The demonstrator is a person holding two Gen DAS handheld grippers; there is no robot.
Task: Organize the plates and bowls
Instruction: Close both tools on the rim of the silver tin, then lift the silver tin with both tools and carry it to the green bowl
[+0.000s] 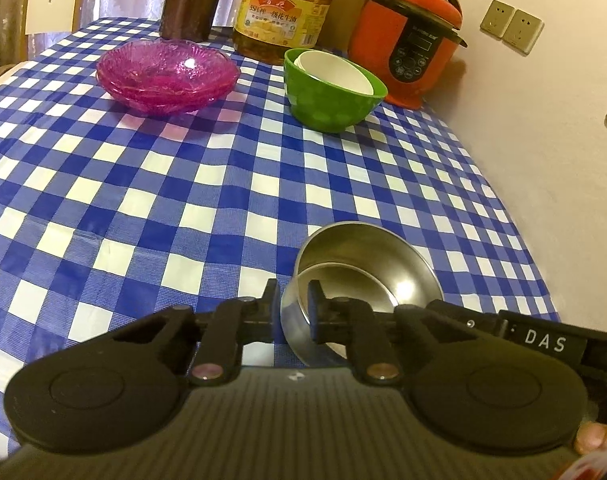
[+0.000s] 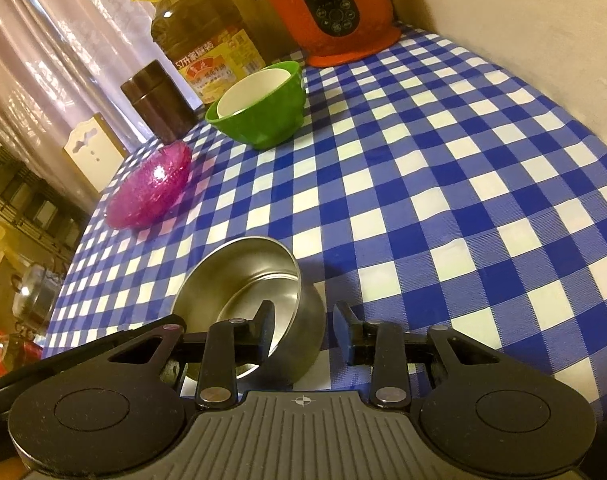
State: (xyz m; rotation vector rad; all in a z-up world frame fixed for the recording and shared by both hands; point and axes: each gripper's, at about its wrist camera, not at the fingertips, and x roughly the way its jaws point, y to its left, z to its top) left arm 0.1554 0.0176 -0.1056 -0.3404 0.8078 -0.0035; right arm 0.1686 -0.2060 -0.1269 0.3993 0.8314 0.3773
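Observation:
Two nested steel bowls [image 1: 383, 268] sit near the front of the blue checked table [image 1: 183, 200], the inner one tilted. My left gripper [image 1: 294, 306] is shut on their near left rim, one finger outside the wall and one inside. In the right wrist view my right gripper [image 2: 303, 326] straddles the steel bowls' [image 2: 243, 276] right wall. Its left finger is inside; its right finger [image 2: 345, 326] stands a little off the outer wall, so it is open. Farther back are stacked pink glass plates [image 1: 167, 72] and a green bowl [image 1: 331, 100] holding a white bowl [image 1: 335, 72].
Along the table's back stand a brown canister [image 1: 191, 4], a large oil bottle [image 1: 279, 12] and a red rice cooker [image 1: 407, 40]. A wall [image 1: 543, 140] with sockets runs along the table's right side. Checked cloth lies bare between the steel bowls and the back row.

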